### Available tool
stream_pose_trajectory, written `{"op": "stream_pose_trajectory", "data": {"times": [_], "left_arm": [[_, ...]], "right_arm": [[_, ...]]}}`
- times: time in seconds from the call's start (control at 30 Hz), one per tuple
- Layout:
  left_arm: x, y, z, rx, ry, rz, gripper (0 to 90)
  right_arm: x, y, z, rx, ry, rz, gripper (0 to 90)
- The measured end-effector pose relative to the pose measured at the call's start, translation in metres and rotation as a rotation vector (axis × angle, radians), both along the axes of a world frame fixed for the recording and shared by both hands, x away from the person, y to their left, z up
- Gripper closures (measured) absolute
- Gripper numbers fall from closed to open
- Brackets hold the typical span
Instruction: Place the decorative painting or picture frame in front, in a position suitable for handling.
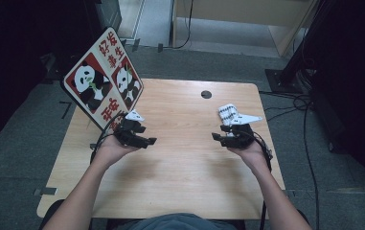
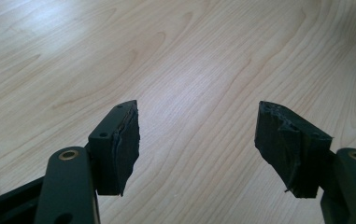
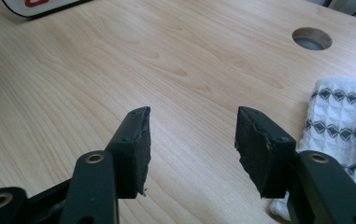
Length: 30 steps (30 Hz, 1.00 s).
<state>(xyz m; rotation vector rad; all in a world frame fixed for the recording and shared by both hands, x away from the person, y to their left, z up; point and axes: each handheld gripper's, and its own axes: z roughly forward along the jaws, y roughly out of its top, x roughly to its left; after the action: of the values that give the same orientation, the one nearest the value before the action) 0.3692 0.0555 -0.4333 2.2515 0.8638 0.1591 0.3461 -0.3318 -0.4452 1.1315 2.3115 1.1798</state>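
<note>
Both grippers' fingers stand apart, empty; the white cloth lies just beside the right gripper.

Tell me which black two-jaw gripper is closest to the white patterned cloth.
The right gripper: the white patterned cloth lies just beyond it, while the left gripper sits by the panda sign.

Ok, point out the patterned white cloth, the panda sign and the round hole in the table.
patterned white cloth (image 3: 339,116), right gripper view, on its woven top face.
panda sign (image 1: 88,81), high view, on the left panda panel.
round hole (image 1: 206,94), high view, on its dark middle.
</note>
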Motion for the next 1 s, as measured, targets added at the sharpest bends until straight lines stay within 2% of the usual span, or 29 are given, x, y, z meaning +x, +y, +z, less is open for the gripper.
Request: {"op": "stream_pose_trajectory", "data": {"times": [0.33,0.4,0.43,0.5,0.57,0.77,1.0], "left_arm": [[-0.003,0.005,0.0,0.003,0.004,0.019,31.2],[-0.004,0.007,0.001,-0.002,0.006,0.025,31.2],[-0.006,0.009,0.002,-0.003,0.004,0.03,31.2],[-0.007,0.01,0.002,-0.006,0.005,0.034,31.2],[-0.008,0.014,0.003,0.0,0.003,0.034,31.2],[-0.013,0.026,0.008,-0.02,-0.004,0.058,31.4],[-0.021,0.037,0.014,-0.038,-0.009,0.068,31.7]], "right_arm": [[0.004,0.004,-0.002,-0.049,0.005,0.019,43.5],[0.005,0.004,-0.002,-0.052,0.006,0.016,43.4],[0.006,0.005,-0.002,-0.044,0.014,0.014,47.5],[0.007,0.004,-0.002,-0.035,0.027,0.029,49.4],[0.009,0.006,-0.003,-0.036,0.028,0.033,48.9],[0.012,0.008,-0.002,-0.031,0.029,0.038,45.7],[0.013,0.01,-0.003,-0.055,0.035,0.034,43.7]]}}
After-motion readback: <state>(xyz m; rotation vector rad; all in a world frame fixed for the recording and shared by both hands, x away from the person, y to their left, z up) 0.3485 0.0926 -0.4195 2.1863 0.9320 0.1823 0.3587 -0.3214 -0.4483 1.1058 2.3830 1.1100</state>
